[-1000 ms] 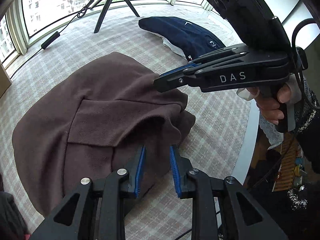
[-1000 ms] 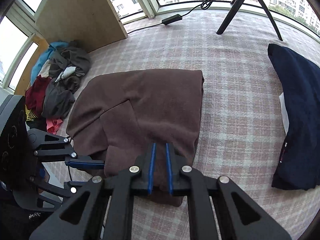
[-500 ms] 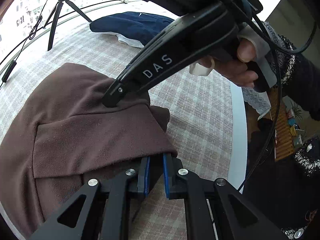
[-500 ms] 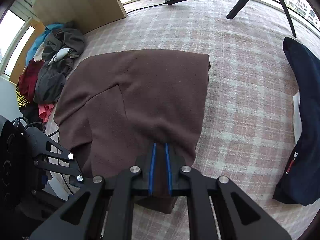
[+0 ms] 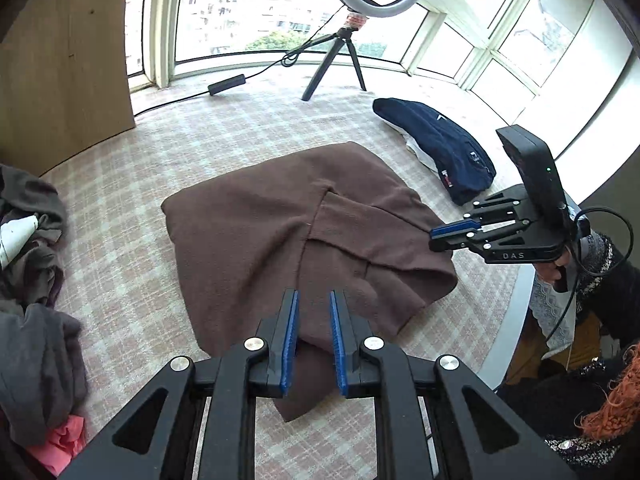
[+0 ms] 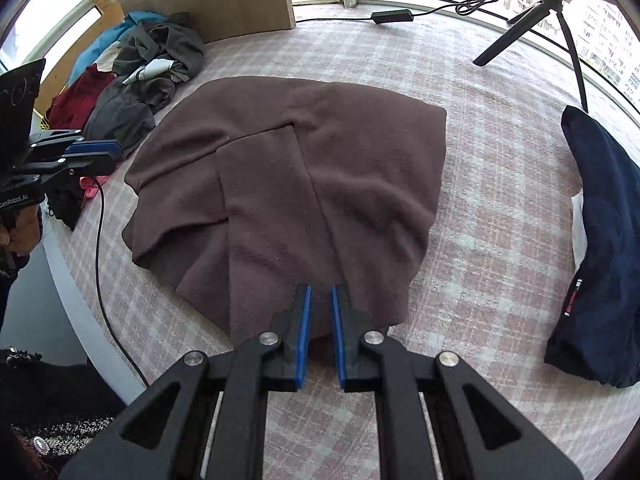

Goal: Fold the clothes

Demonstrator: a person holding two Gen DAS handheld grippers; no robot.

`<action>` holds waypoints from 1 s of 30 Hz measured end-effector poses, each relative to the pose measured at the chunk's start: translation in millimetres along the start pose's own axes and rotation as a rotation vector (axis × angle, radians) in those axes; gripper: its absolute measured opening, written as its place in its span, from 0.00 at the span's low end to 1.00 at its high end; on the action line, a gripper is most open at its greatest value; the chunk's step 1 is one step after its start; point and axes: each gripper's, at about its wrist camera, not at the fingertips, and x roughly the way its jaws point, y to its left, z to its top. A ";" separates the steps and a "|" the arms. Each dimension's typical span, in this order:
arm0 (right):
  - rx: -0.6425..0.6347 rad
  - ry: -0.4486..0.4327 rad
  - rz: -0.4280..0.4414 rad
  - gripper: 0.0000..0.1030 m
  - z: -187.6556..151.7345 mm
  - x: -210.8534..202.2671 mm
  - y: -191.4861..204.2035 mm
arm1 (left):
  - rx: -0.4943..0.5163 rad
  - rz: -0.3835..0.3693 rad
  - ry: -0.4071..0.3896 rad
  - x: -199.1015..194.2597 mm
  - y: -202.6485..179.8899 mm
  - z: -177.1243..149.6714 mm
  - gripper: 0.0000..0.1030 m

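Where garment lies: brown garment [image 5: 260, 220] [image 6: 300, 160] is spread mid-surface on the checked cover [image 5: 132, 152], partly folded, with one flap laid over the middle and a seam running toward the near edge
Right gripper [image 6: 319, 292] [image 5: 434, 236]: clamped on the garment's near hem; cloth sits between the blue pads and creases run from the fold down to the tips
Right hand [image 5: 554, 274]: wraps the gripper handle at the cover's edge, dark flecked sleeve behind it
Left gripper [image 5: 312, 300] [image 6: 114, 152]: jaws opening, narrow gap, nothing between the pads; off the garment's left side and near the pile in the right wrist view
Garment corner: a loose point of brown cloth hangs toward the near edge under the left gripper in its own view; not gripped
Navy garment [image 5: 440, 148] [image 6: 600, 220]: folded, lies apart on the right of the brown one, with white cloth peeking out under it
Pile [image 6: 140, 60] [image 5: 32, 260]: unfolded grey, red, blue and pink clothes heaped on the left by the wood panel [image 5: 60, 60]
Tripod [image 5: 340, 60]: stands at the far window, ring light on top, cable trailing along the sill
Cable [image 6: 100, 260]: black, runs across the cover's left edge
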 end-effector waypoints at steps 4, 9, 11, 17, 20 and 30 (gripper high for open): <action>0.069 -0.033 0.034 0.21 12.6 -1.3 -9.2 | -0.011 0.032 0.110 46.1 11.3 -27.7 0.14; 0.038 0.085 -0.052 0.22 -1.6 15.3 -11.5 | -0.072 0.016 0.057 10.2 13.1 -24.0 0.20; 0.076 0.033 -0.061 0.23 -1.0 -6.0 -15.3 | -0.135 0.020 0.009 -14.8 22.0 -19.0 0.34; 0.186 -0.124 -0.109 0.54 9.8 -32.4 -29.4 | -0.339 0.000 -0.007 -15.8 68.5 -8.0 0.43; 0.239 -0.100 -0.121 0.58 14.8 -16.6 -44.8 | -0.473 -0.083 0.083 10.0 86.5 -13.3 0.44; 0.383 -0.055 -0.005 0.59 12.6 14.5 -64.1 | -0.463 -0.070 0.120 33.7 62.6 -3.2 0.55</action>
